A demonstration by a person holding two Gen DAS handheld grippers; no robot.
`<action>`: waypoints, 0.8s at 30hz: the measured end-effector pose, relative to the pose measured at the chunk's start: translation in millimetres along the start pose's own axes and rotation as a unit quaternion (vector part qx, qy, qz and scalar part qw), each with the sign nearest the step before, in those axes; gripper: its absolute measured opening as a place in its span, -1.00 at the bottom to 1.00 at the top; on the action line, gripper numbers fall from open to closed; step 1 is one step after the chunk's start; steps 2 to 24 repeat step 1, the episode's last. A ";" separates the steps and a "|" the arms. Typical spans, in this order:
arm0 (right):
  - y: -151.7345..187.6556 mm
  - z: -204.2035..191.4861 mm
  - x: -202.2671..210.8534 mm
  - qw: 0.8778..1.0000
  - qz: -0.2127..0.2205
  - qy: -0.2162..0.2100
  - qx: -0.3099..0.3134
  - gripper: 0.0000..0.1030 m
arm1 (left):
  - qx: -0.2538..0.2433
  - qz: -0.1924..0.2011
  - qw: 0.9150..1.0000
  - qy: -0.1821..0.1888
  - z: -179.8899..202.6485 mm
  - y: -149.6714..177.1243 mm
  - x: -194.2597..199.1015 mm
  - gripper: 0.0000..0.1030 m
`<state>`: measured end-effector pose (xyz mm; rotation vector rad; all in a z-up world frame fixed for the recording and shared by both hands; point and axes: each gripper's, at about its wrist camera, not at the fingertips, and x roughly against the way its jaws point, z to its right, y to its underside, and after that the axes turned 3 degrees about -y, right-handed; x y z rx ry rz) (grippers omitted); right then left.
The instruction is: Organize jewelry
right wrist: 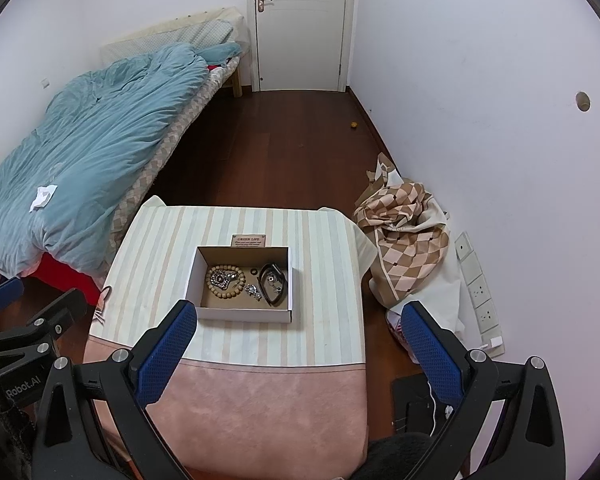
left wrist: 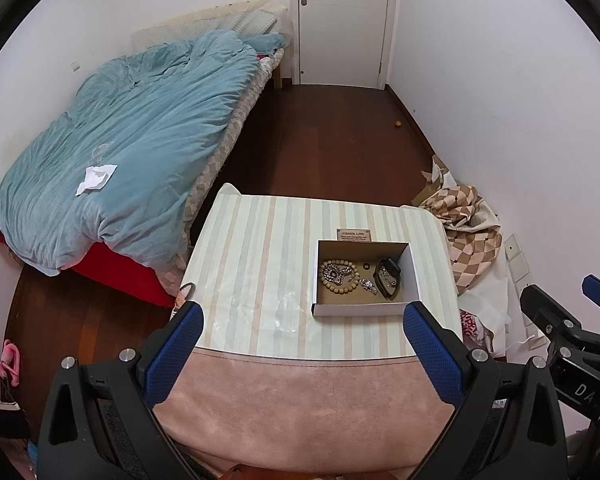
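A shallow cardboard box (left wrist: 414, 276) (right wrist: 192, 280) sits on the striped tablecloth (left wrist: 256, 256) (right wrist: 324, 264). Inside lie a wooden bead bracelet (left wrist: 337, 278) (right wrist: 225, 277) with a silver chain coiled in it, a small black ring (left wrist: 366, 266) (right wrist: 254, 271), a silver trinket (left wrist: 369, 285) (right wrist: 253, 290) and a black band (left wrist: 387, 278) (right wrist: 273, 283). My left gripper (left wrist: 303, 322) hovers open above the table's near part, short of the box. My right gripper (right wrist: 299, 320) is open too, just in front of the box. Neither holds anything.
A small plaque (left wrist: 354, 235) (right wrist: 249, 240) lies behind the box. A bed with a blue duvet (left wrist: 132, 140) (right wrist: 88, 148) stands to the left. Checked fabric (left wrist: 464, 224) (right wrist: 404, 236) is piled by the right wall. A closed door (left wrist: 344, 20) is at the far end.
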<state>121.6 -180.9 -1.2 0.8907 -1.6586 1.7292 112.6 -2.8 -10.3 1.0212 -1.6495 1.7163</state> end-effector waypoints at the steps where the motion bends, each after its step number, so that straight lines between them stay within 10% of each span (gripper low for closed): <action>1: 0.1 -0.8 0.0 1.000 0.000 0.001 0.001 1.00 | 0.001 -0.001 1.000 0.001 -1.4 0.0 -0.2 0.98; 24: 0.1 -0.8 0.0 1.000 0.000 0.001 0.001 1.00 | 0.001 -0.001 1.000 0.001 -1.4 0.0 -0.2 0.98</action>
